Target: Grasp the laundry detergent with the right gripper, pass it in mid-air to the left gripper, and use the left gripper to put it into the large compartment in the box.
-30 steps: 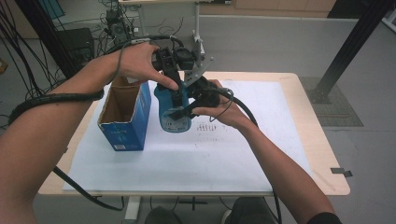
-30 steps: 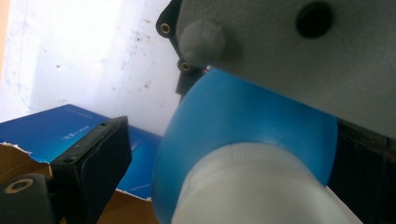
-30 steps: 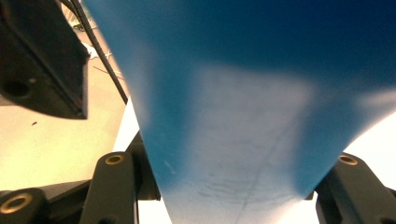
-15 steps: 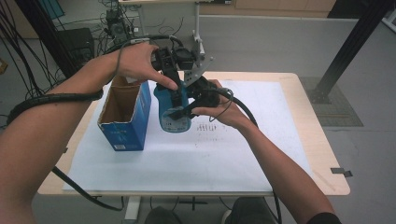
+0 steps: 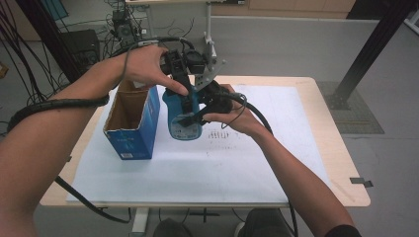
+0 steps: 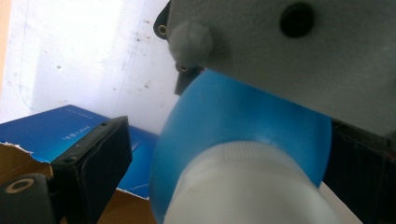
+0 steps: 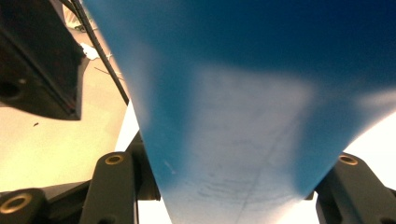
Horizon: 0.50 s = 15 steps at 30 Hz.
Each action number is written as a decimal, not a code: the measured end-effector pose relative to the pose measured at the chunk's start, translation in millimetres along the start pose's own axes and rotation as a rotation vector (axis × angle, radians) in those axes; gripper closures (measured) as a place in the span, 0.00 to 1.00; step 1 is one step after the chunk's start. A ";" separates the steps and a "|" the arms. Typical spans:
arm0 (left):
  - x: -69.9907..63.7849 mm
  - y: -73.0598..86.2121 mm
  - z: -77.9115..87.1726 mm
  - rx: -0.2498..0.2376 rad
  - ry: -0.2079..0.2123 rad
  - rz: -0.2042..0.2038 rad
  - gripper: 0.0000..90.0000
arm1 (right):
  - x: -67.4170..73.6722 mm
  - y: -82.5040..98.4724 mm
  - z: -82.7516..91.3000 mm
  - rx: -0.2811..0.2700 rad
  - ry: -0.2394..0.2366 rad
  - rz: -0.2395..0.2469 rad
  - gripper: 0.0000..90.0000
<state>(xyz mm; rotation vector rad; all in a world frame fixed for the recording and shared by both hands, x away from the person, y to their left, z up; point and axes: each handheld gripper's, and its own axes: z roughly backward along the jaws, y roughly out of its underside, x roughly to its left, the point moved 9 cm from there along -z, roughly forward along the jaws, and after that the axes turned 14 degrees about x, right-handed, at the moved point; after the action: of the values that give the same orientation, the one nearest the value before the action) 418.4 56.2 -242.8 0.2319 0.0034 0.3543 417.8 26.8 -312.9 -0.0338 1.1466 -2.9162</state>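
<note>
A blue plastic bottle with a white screw cap (image 5: 184, 118) stands upright on the white paper sheet (image 5: 207, 163) that covers the light wooden table (image 5: 341, 158). Just to its left, on the same sheet, stands an open-topped blue cardboard box (image 5: 132, 123), close beside the bottle. The left gripper (image 5: 184, 66) sits above the bottle's top, the right gripper (image 5: 197, 116) at the bottle's right side, its jaws either side of the body. Behind the table, cables trail across the floor

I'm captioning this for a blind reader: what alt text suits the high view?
Two hand-held grippers meet on a blue bottle standing on a paper-covered table: the right gripper clamps its body, the left gripper is at its top. An open blue box stands beside it.
</note>
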 end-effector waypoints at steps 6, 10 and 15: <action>-0.2 -0.9 1.7 -0.004 -0.003 -0.005 0.09 | -0.5 -0.1 1.8 -0.006 0.001 -0.006 0.49; -0.3 -2.2 2.2 -0.008 -0.003 -0.003 0.09 | -0.9 0.6 2.1 -0.004 0.003 -0.003 0.49; -0.2 -2.1 0.4 -0.003 -0.005 -0.009 0.11 | -1.3 0.5 1.3 -0.006 0.003 0.006 0.49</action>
<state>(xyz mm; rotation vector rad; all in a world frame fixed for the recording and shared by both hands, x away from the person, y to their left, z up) 419.0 54.1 -242.9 0.2301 -0.0006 0.3452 419.2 25.5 -312.3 -0.0258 1.1537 -2.9091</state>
